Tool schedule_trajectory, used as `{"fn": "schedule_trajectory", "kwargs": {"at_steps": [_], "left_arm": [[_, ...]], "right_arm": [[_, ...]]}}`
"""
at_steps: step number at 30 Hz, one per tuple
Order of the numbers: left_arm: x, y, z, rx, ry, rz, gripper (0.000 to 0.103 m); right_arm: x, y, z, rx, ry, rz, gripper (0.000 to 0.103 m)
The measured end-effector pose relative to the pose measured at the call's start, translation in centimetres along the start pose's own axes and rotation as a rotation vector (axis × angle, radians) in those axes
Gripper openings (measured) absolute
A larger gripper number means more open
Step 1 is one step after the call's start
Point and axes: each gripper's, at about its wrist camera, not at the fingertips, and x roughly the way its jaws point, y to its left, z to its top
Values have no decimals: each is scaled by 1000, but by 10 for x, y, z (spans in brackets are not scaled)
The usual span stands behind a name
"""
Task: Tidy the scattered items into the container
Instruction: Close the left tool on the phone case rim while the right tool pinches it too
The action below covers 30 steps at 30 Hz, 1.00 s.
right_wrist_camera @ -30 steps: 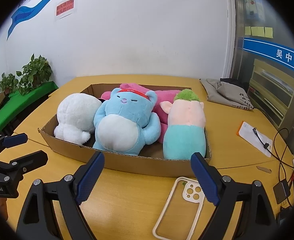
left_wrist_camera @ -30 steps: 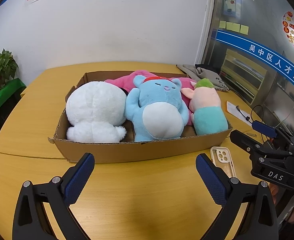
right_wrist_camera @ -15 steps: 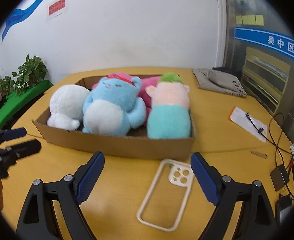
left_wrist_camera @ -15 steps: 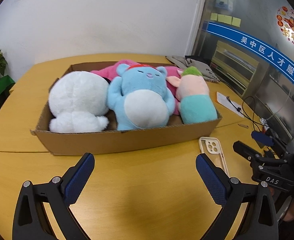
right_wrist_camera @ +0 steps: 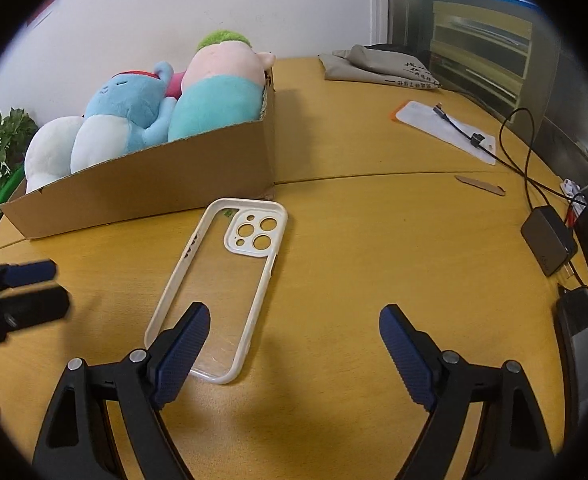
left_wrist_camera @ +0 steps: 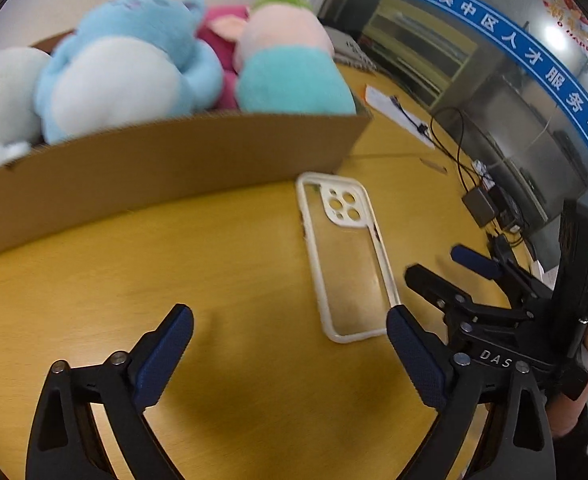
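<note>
**L wrist view.** Vs 1 s ago: cam has dropped and tilted down, much closer to the worktop [left_wrist_camera: 221, 264]. Cardboard box [left_wrist_camera: 165, 160] now fills the upper left instead of sitting mid-frame. Phone case [left_wrist_camera: 348, 256], clear back w/ off-white rim, has gone from small at the edge to centre-right. It lies flat just beside the box's near right corner, not touching it as far as I can tell. Left tongs [left_wrist_camera: 289, 350]: wide apart but closing a little, nothing between pads; right pad sits close to the case's near corner. Right tongs [left_wrist_camera: 452, 268] in view at right, hand partly visible behind them.

Reading: both tools are converging on the case, so this looks like the approach to the last loose item; grasp not yet made.

**R wrist view.** Same shift: box has slid up-left, case [right_wrist_camera: 223, 280] now large and just ahead. Right tongs [right_wrist_camera: 294, 342] also wide and narrowing slightly, nothing gripped; left pad overlaps the case's near end in the picture, contact unclear. Left tongs [right_wrist_camera: 25, 288] enter at the left edge.

**Counts.**
- Plush toys in box: 4. White [right_wrist_camera: 49, 152], blue [right_wrist_camera: 129, 108], pink (mostly hidden), green-haired w/ teal body [right_wrist_camera: 217, 96].
- Phone case: 1, outside box.
- Box: 1.
- Tongs: 2.
- Off-task: grey bag [right_wrist_camera: 374, 66], paper w/ cable [right_wrist_camera: 446, 128], charger [right_wrist_camera: 548, 240].
</note>
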Motion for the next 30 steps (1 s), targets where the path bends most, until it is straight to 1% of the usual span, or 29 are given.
{"fn": "schedule_trajectory", "kwargs": {"at_steps": [3, 4, 5, 6, 7, 8, 9, 10, 11, 12, 13, 14, 15, 18, 21, 24, 26, 28, 30], "left_arm": [[21, -8, -1, -11, 39, -7, 88], [26, -10, -1, -10, 41, -2, 84], [27, -15, -1, 10, 26, 15, 80], [29, -18, 0, 24, 32, 25, 78], [30, -22, 0, 43, 33, 40, 69], [32, -27, 0, 63, 39, 48, 55], [33, -28, 0, 75, 44, 57, 49], [33, -30, 0, 87, 47, 71, 37], [33, -32, -1, 97, 52, 84, 26], [33, -32, -1, 104, 55, 92, 20], [32, -32, -1, 106, 58, 94, 16], [32, -30, -1, 97, 63, 77, 10], [31, -28, -2, 87, 67, 66, 8], [24, -26, -7, 102, 60, 88, 7], [4, -24, -12, 111, 30, 79, 7], [-28, -22, -11, 121, -30, 75, 7], [-53, -19, -6, 128, -84, 78, 7], [-80, -13, 1, 120, -140, 78, 7], [-106, -4, 12, 114, -197, 95, 7]], "right_arm": [[16, 2, 7, -13, 20, -1, 84], [21, 2, 10, -14, 25, -3, 82], [27, 1, 14, -16, 29, -10, 81], [34, 0, 18, -18, 35, -13, 81], [39, -1, 20, -18, 42, -13, 79], [46, -2, 22, -20, 59, -12, 70], [52, -2, 23, -26, 77, -11, 64], [53, -1, 24, -39, 64, -11, 60], [53, 0, 25, -45, 59, 1, 53], [52, 2, 25, -50, 62, 16, 47], [51, 3, 25, -57, 63, 30, 34], [51, 5, 25, -63, 63, 45, 22], [50, 8, 24, -71, 63, 62, 11], [47, 13, 21, -79, 59, 63, 10], [36, 16, 19, -73, 35, 80, 10], [15, 27, 25, -85, -9, 85, 10], [-7, 38, 35, -94, -65, 102, 10], [-29, 50, 52, -106, -130, 123, 10], [-45, 65, 69, -127, -186, 144, 10]]}}
